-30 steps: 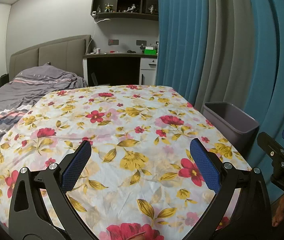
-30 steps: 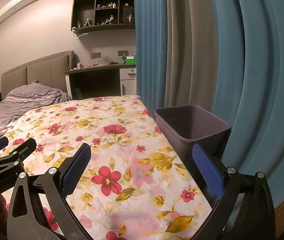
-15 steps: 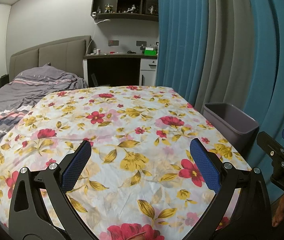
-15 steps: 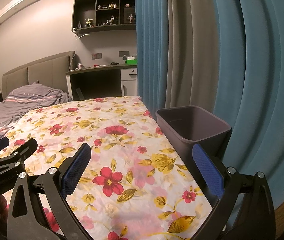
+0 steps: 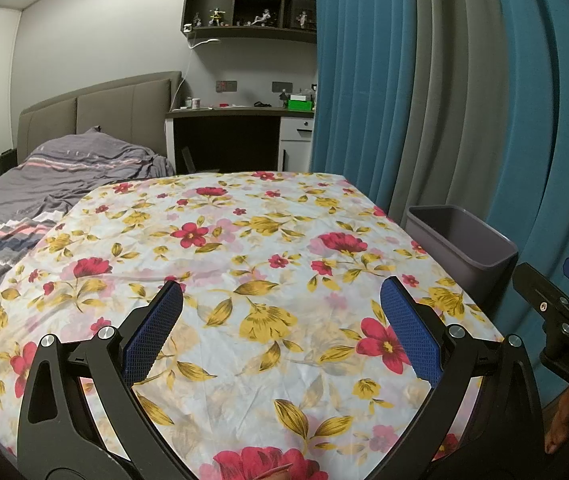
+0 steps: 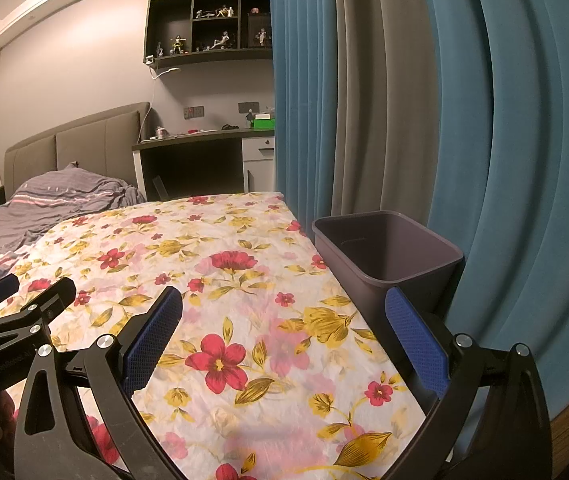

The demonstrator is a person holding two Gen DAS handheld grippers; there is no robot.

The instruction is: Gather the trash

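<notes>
Left gripper [image 5: 280, 328]: jaws spread wide, nothing between them, held above the flowered cloth [image 5: 244, 264] that covers the tabletop; blue pads facing inward. Right gripper [image 6: 284, 332]: jaws likewise spread wide and empty, over the right-hand part of the same cloth, its right finger in front of the bin's near wall. Bin [image 6: 388, 248]: dark grey plastic, rectangular, upright, open at the top, standing just beside the right edge of the tabletop, in front of the curtain; what shows of its inside is bare, the bottom is not in view. Trash: no loose item can be made out on the cloth in either view. Curtain [image 6: 504, 140]: blue and grey folds, filling the right side. Bed [image 5: 56, 184]: grey striped cover, padded headboard, beyond the tabletop to the left. Desk [image 5: 240, 120]: dark, against the far wall, small items on top. Wall shelf [image 6: 208, 28]: dark, holding small figures. Bare foot [image 5: 560, 420]: on the floor at lower right in the left wrist view.
</notes>
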